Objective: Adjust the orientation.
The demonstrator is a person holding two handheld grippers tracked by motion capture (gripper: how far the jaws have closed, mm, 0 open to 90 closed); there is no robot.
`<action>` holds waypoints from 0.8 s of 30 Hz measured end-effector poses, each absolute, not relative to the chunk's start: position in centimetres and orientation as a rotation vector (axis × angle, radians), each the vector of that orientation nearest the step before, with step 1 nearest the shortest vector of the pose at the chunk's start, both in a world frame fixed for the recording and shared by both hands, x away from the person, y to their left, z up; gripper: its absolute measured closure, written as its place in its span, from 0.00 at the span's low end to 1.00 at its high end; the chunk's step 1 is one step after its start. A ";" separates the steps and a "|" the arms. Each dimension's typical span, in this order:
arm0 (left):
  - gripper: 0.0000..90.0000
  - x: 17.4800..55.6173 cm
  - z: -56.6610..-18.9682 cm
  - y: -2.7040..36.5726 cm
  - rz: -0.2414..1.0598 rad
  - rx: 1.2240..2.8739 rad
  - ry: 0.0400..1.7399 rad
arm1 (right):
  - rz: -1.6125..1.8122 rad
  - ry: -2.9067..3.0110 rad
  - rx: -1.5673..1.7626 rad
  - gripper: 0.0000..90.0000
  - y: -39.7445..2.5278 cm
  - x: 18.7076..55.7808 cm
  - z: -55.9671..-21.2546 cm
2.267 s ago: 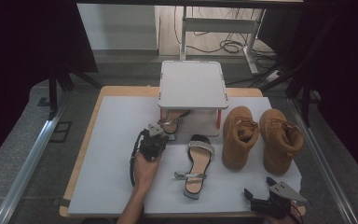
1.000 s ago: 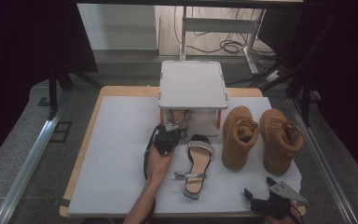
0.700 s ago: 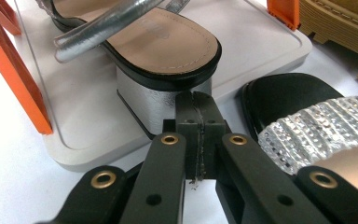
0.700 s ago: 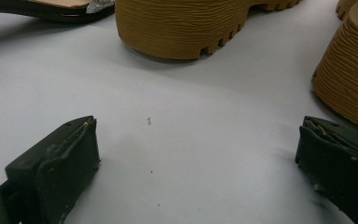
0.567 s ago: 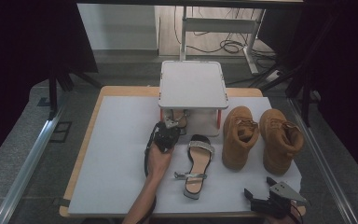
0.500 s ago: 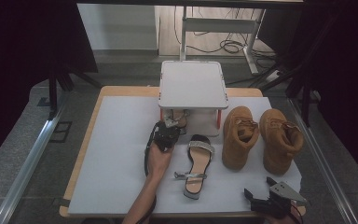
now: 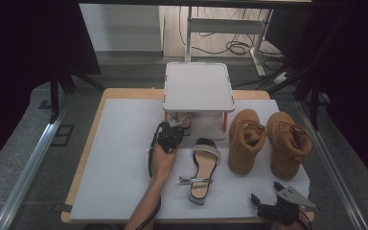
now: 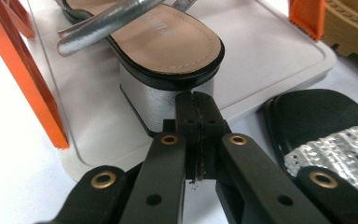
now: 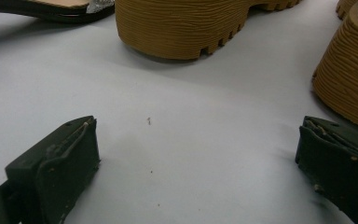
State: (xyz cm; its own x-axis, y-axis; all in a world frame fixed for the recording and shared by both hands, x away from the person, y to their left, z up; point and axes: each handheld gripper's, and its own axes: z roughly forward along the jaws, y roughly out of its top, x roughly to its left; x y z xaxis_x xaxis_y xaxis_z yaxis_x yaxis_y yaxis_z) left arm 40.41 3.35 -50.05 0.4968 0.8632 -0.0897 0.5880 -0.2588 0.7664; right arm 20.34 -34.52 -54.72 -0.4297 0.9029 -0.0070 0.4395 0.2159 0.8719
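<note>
A silver-strapped sandal [image 8: 168,42] with a silver block heel lies on the lower tray of a white stand [image 7: 199,86] with orange legs. My left gripper [image 8: 196,99] is shut, with nothing between its jaws, and its tips press against that heel. In the high view a hand holds the left gripper [image 7: 175,127] at the stand's front left, the sandal [image 7: 183,120] just under the shelf. The matching sandal [image 7: 202,165] lies on the table to the right. My right gripper [image 9: 196,135] rests open on the white table near the front right edge [image 7: 267,194].
Two tan boots [image 7: 246,139] [image 7: 287,143] stand right of the stand, and their ridged soles [image 9: 186,23] [image 9: 349,79] lie just ahead of the right gripper. An orange leg [image 8: 23,79] is close on the left gripper's left. The white mat [image 7: 120,143] stretches left.
Over two seconds the left gripper moved right and toward the stand, and the sandal went in under the shelf. It has barely moved in the last half second. The right gripper stayed put.
</note>
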 end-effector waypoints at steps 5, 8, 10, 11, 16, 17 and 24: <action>1.00 40.5 -50.1 3.4 0.442 1.957 1.197 | 1.145 1.967 1.236 0.00 -34.5 20.3 -54.7; 1.00 40.4 -50.1 3.4 0.448 1.955 1.204 | 1.146 1.966 1.237 0.00 -34.5 20.3 -54.7; 1.00 40.3 -50.1 3.5 0.439 1.960 1.204 | 1.147 1.967 1.237 0.00 -34.5 20.3 -54.7; 1.00 40.3 -50.1 3.5 0.439 1.960 1.204 | 1.147 1.967 1.237 0.00 -34.5 20.3 -54.7; 0.96 39.9 -50.1 4.1 0.419 1.954 1.207 | 1.146 1.967 1.237 0.00 -34.5 20.3 -54.7; 0.93 39.8 -50.0 4.1 0.416 1.951 1.208 | 1.146 1.967 1.236 0.00 -34.5 20.3 -54.7; 0.73 39.0 -49.4 4.5 0.427 1.966 1.200 | 1.146 1.967 1.236 0.00 -34.5 20.3 -54.7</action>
